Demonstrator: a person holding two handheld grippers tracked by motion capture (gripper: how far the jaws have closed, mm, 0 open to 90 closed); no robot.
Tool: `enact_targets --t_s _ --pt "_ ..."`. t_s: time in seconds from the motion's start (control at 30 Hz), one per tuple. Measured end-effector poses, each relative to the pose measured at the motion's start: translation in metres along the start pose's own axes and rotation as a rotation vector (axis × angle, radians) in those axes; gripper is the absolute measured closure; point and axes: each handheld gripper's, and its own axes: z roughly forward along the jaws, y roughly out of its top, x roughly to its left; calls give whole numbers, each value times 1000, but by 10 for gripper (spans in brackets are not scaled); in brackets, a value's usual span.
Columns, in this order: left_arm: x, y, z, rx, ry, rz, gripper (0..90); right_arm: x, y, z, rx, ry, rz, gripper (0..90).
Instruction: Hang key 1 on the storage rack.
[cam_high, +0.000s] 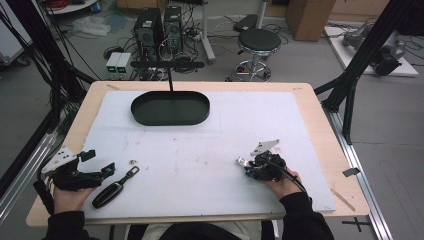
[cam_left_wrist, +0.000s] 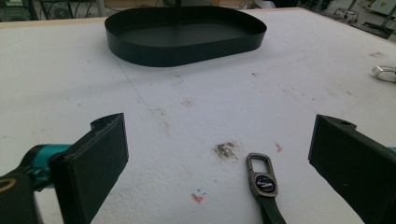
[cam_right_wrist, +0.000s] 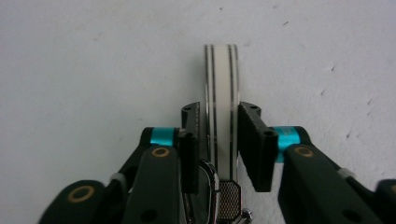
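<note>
My left gripper (cam_high: 100, 161) rests at the near left of the white mat, open (cam_left_wrist: 219, 126) with nothing between its jaws. A black key fob (cam_high: 112, 190) on a strap with a metal clip (cam_left_wrist: 262, 182) lies on the mat just right of it, untouched. At the near right, my right gripper (cam_high: 246, 165) is low over the mat and shut (cam_right_wrist: 222, 116) on a pale band (cam_right_wrist: 221, 79) with dark stripes, seen edge-on. A metal clasp (cam_right_wrist: 229, 198) shows below the jaws. A black oval tray (cam_high: 170, 120) stands at the far middle of the mat, nothing in it.
The white mat (cam_high: 210, 150) covers most of the wooden table (cam_high: 320, 125). A thin black post (cam_high: 170, 80) rises behind the tray. Black frame legs (cam_high: 350, 85) stand at the right. On the floor behind are a stool (cam_high: 257, 42) and computer towers (cam_high: 157, 27).
</note>
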Motion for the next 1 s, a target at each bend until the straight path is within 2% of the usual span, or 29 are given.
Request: enact_targets --t_s 0.17,0.27,0.47,0.57,0.63,0.8,1.0 --pt "0 0 0 2 0 3 53 1 1 0 2 -10 13 748" --pt "0 0 0 1 1 2 53 0 0 -3 -8 -45 23 750" --pt "1 0 0 3 -3 0 53 -6 -2 -21 -131 -43 72 751" --pt "1 0 0 2 -2 1 53 -10 -4 -29 -167 -45 94 751" --pt "1 0 0 1 -2 1 53 -12 -5 -33 -176 -21 99 751" --pt "0 0 2 13 -2 8 53 -13 -3 -45 -212 -25 103 751" --pt "-1 0 1 11 -4 7 53 -12 4 -68 -297 -41 121 751"
